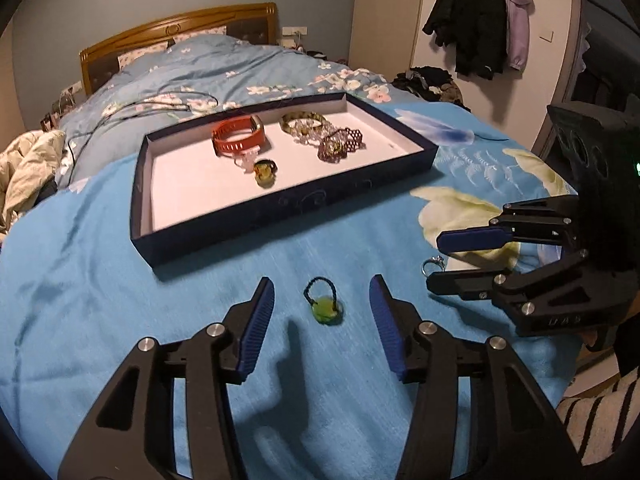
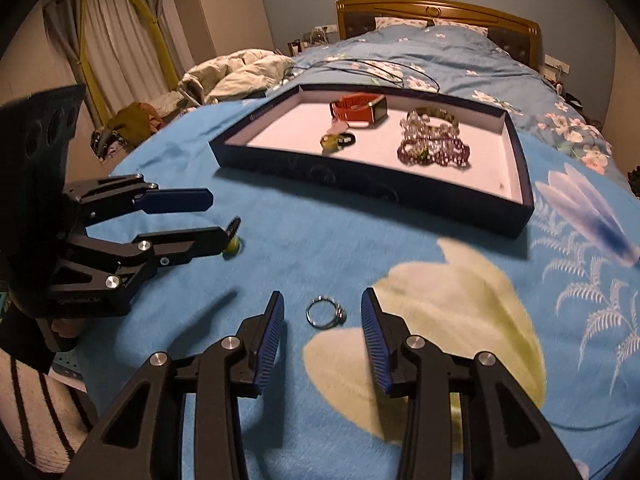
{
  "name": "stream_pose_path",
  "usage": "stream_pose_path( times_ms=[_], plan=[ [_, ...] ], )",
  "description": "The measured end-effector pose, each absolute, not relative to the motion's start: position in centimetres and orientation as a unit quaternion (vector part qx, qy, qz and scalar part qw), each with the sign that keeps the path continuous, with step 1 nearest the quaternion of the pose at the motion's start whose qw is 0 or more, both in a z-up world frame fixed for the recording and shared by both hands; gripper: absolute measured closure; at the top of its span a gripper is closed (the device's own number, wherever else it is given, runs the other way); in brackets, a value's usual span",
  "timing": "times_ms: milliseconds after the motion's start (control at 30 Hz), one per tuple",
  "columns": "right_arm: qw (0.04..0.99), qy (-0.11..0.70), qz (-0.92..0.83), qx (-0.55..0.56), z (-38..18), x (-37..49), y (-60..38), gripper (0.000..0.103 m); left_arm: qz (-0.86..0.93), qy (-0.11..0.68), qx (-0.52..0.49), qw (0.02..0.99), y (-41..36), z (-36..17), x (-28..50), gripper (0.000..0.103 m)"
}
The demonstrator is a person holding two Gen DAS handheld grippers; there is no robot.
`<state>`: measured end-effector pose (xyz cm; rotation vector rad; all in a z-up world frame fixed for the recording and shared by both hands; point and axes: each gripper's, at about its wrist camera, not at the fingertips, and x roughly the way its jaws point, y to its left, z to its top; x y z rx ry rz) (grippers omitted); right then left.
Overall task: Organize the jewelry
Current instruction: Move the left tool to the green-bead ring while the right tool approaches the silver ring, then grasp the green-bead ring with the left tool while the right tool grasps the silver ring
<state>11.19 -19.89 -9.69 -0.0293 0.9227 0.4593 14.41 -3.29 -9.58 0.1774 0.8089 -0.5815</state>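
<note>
A green stone pendant on a dark cord loop (image 1: 325, 306) lies on the blue blanket between the open fingers of my left gripper (image 1: 322, 300). A silver ring (image 2: 326, 313) lies between the open fingers of my right gripper (image 2: 322, 312); it also shows in the left wrist view (image 1: 433, 265). A dark blue tray (image 1: 256, 224) with a white floor holds an orange watch (image 1: 239, 138), beaded bracelets (image 1: 340, 142), a green bangle (image 1: 302, 120) and a small ring piece (image 1: 265, 170). The left gripper (image 2: 214, 216) shows in the right wrist view, with the pendant (image 2: 232, 246) at its tip.
The blue flowered blanket (image 1: 120, 280) covers the bed. A wooden headboard (image 1: 180, 28) stands at the far end. A black cable (image 1: 160, 104) lies behind the tray. A crumpled cream quilt (image 2: 236, 68) lies beside the bed. Jackets (image 1: 480, 16) hang on the wall.
</note>
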Motion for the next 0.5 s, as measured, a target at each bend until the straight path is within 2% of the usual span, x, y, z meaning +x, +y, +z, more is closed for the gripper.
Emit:
stream_pose_path(
  times_ms=[167, 433, 500],
  plan=[
    [0.876, 0.435, 0.208, -0.022, -9.8, 10.8, -19.4, 0.065, -0.276, 0.403, 0.082, 0.869, -3.9, -10.2, 14.9, 0.057],
    [0.884, 0.424, 0.189, -0.051, -10.0, 10.3, -18.9, 0.073, -0.268, 0.427, 0.078, 0.860, -4.5, -11.1, 15.9, 0.066],
    [0.885, 0.422, 0.190, -0.056, -10.0, 10.2, -18.8, 0.080, -0.267, 0.428, 0.079, 0.860, -4.5, -11.1, 15.9, 0.068]
  ],
)
